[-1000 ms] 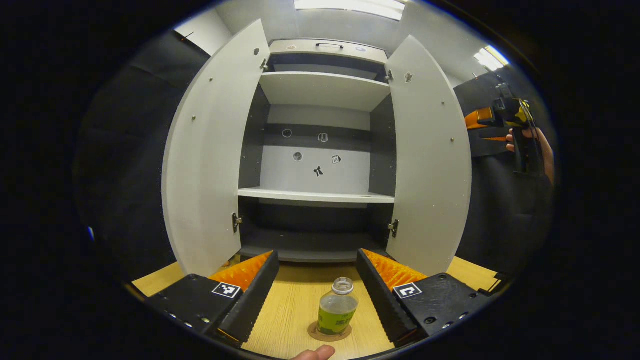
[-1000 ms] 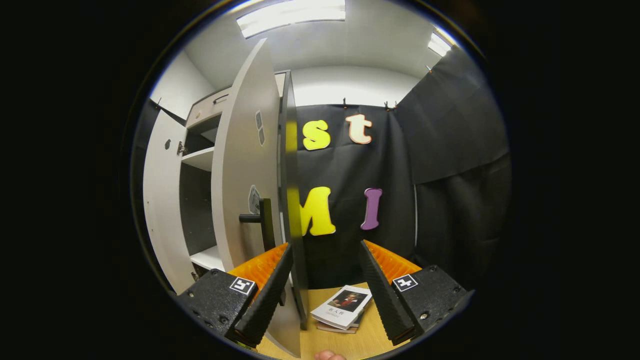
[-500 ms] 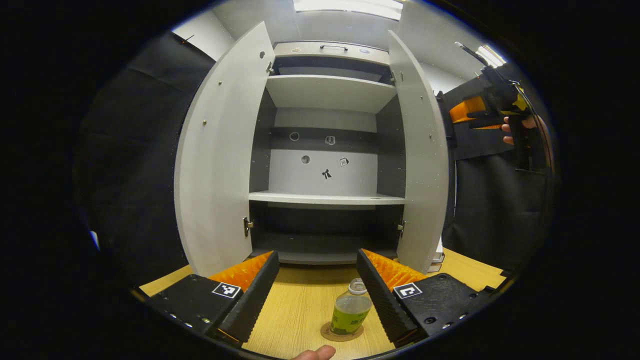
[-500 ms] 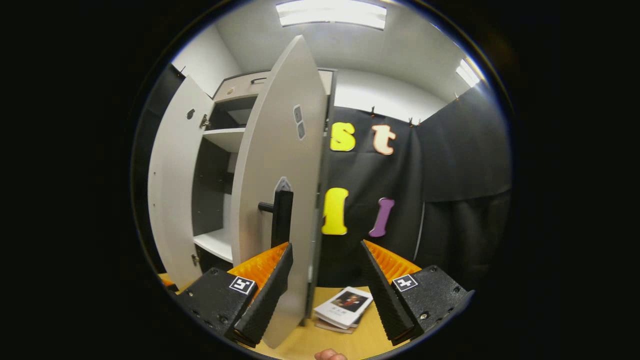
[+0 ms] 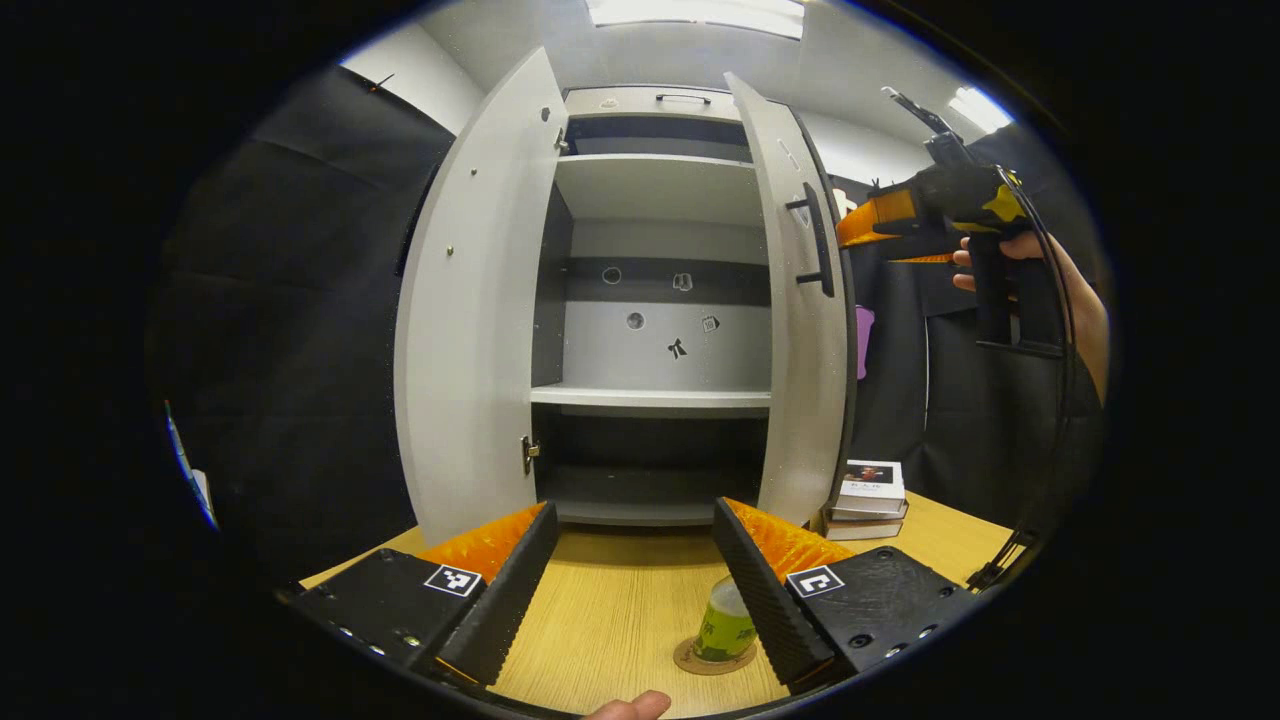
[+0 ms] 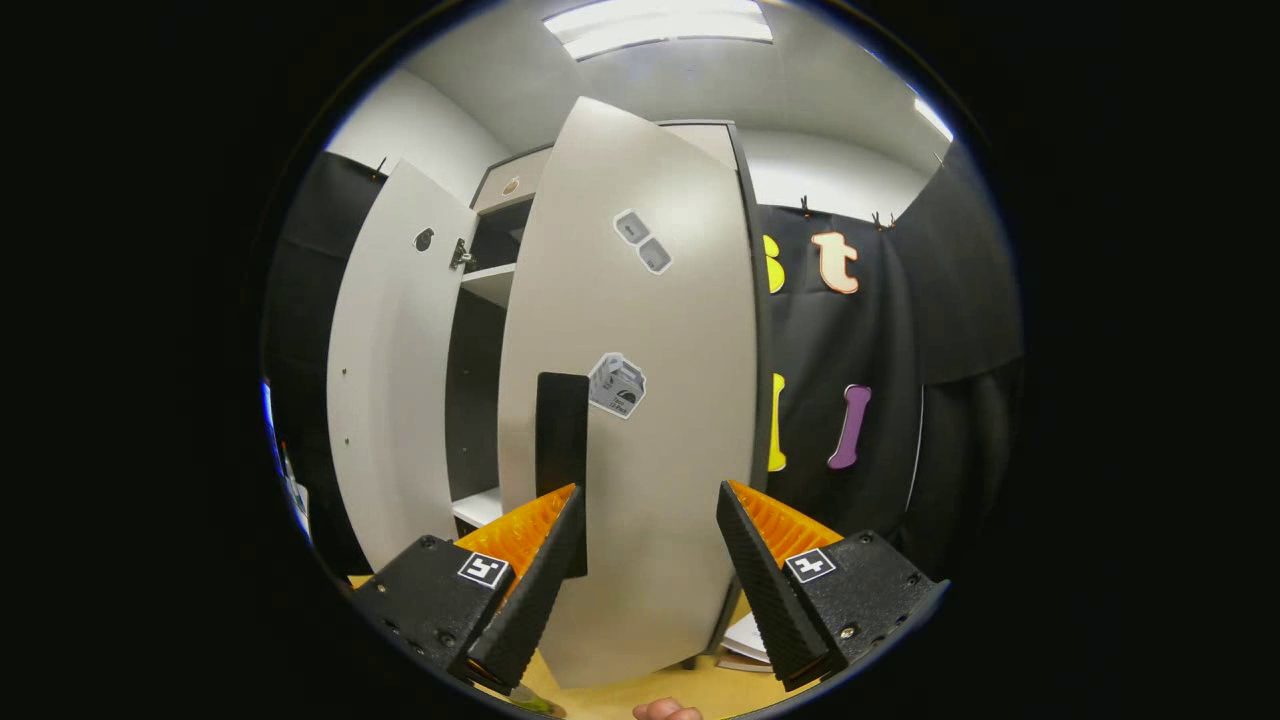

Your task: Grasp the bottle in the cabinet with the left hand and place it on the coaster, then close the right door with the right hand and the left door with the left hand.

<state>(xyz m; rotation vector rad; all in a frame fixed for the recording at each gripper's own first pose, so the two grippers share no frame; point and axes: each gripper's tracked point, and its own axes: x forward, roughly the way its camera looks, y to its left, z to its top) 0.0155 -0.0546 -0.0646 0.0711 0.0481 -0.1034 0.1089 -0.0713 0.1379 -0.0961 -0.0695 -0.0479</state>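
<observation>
Both hand-held grippers gape, holding nothing; the cabinet (image 5: 655, 400) shelves are bare, bottle (image 5: 724, 628) on coaster (image 5: 690, 662).

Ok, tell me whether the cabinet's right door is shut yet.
Not yet: the right door is partly swung in, the shelves showing beside it. The left door stands wide open.

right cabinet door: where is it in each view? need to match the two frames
Left gripper view: right door stands right of centre, seen nearly edge-on, half swung.
Right gripper view: the same door fills the centre, its outer face toward the camera, above the right tool.
Shared landmark: the door's black handle.
</observation>
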